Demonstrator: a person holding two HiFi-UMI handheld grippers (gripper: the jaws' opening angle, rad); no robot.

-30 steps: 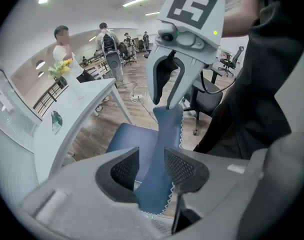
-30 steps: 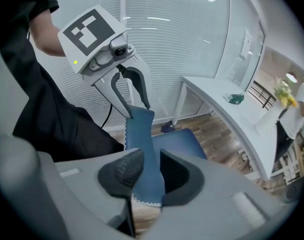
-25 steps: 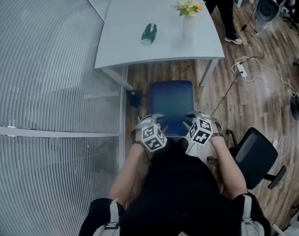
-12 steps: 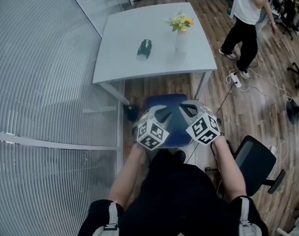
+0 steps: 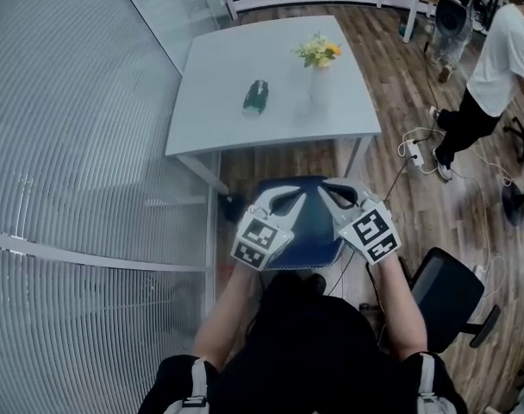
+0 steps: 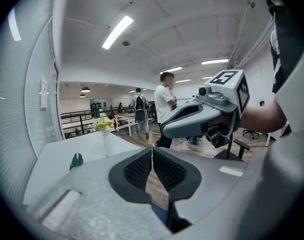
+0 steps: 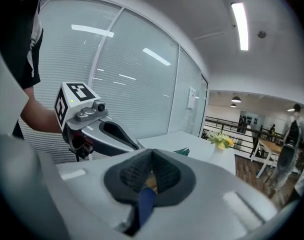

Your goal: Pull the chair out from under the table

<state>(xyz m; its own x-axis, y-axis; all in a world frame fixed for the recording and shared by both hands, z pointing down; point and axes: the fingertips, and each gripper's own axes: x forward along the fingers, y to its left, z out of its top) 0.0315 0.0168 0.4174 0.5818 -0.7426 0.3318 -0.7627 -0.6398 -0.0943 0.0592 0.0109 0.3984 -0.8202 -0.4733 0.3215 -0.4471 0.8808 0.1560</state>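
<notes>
The chair's blue seat [image 5: 301, 227] stands on the wood floor just in front of the white table [image 5: 271, 76], mostly out from under its near edge. Both grippers are held side by side in the air above the seat, touching nothing. My left gripper [image 5: 290, 195] has just been closing. Its pads [image 6: 139, 168] meet at the tips with nothing between them. My right gripper [image 5: 328, 188] is shut and empty too, its pads [image 7: 166, 173] pressed together. Blue seat shows through the gap below the pads in both gripper views.
On the table stand a vase of yellow flowers [image 5: 318, 59] and a dark green object [image 5: 257, 96]. A glass wall with blinds [image 5: 81, 145] runs along the left. A black office chair [image 5: 447, 287] is at the right, with a power strip [image 5: 413, 149] and a walking person [image 5: 495, 76] beyond.
Both grippers have come up off the near edge of the blue seat and their jaws have closed. The person at the right has walked further right.
</notes>
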